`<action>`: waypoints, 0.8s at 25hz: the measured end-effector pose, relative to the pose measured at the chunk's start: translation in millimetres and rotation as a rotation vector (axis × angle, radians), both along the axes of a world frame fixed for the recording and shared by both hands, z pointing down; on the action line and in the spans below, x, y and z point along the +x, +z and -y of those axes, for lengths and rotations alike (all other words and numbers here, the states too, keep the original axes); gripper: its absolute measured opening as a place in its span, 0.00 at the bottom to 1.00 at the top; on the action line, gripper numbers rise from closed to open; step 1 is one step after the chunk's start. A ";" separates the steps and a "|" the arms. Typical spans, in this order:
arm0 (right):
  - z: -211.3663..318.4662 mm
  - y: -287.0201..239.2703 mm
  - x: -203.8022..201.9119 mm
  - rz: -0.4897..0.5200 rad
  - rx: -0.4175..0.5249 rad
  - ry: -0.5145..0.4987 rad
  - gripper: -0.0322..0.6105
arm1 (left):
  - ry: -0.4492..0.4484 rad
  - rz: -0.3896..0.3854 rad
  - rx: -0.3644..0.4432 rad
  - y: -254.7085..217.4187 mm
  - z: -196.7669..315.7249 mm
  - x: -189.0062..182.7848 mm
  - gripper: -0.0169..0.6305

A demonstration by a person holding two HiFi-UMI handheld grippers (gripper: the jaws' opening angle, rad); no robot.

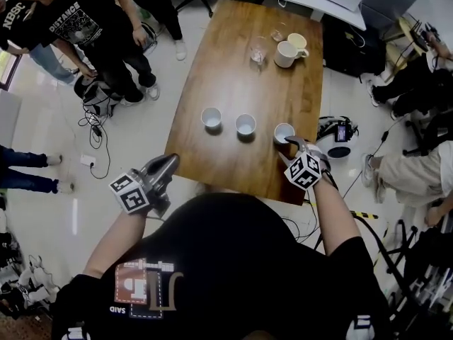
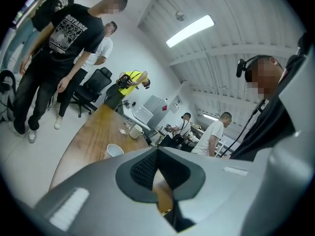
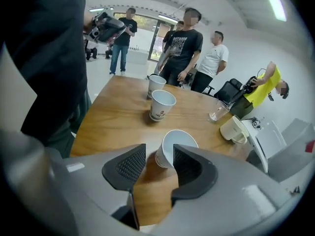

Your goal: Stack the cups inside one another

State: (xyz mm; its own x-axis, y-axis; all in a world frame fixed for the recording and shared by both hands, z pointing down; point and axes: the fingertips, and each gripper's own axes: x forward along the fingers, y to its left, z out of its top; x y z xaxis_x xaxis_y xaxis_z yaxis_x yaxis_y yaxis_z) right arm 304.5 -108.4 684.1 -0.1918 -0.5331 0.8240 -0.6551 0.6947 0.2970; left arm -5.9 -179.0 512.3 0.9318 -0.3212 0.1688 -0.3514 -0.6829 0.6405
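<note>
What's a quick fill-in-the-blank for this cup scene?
___ paper cups stand in a row on the table.
The right gripper has its fingers ___.
The left gripper has its fingers ___, holding nothing.
Two mugs stand at the table's ___ end.
Missing: three; open; shut; far.

Bright, even light is cast by a long white ceiling strip lamp (image 2: 190, 31) at one o'clock; gripper views are curved, with blackened edges.
</note>
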 end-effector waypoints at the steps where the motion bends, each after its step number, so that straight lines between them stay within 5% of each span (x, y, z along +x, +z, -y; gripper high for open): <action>1: 0.5 4.0 -0.2 -0.028 -0.007 -0.004 0.33 | 0.009 0.000 0.002 1.0 2.7 -1.0 0.02; 8: 5.1 12.6 0.5 -0.144 -0.032 -0.029 0.20 | 0.009 -0.010 -0.013 4.9 14.9 -16.7 0.02; 12: 7.1 12.2 3.4 -0.149 -0.035 -0.026 0.11 | 0.002 -0.008 -0.019 5.2 17.1 -15.8 0.02; 20: 12.0 -18.5 -10.8 -0.077 -0.015 -0.033 0.09 | -0.005 -0.054 -0.024 12.0 18.2 -19.7 0.02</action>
State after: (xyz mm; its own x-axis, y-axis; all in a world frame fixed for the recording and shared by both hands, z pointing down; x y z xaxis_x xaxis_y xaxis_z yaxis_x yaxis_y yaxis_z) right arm 293.7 -120.5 665.6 -0.1447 -0.5151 0.8448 -0.6071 0.7205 0.3353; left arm -25.6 -197.2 524.3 0.9383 -0.3220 0.1262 -0.3192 -0.6658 0.6744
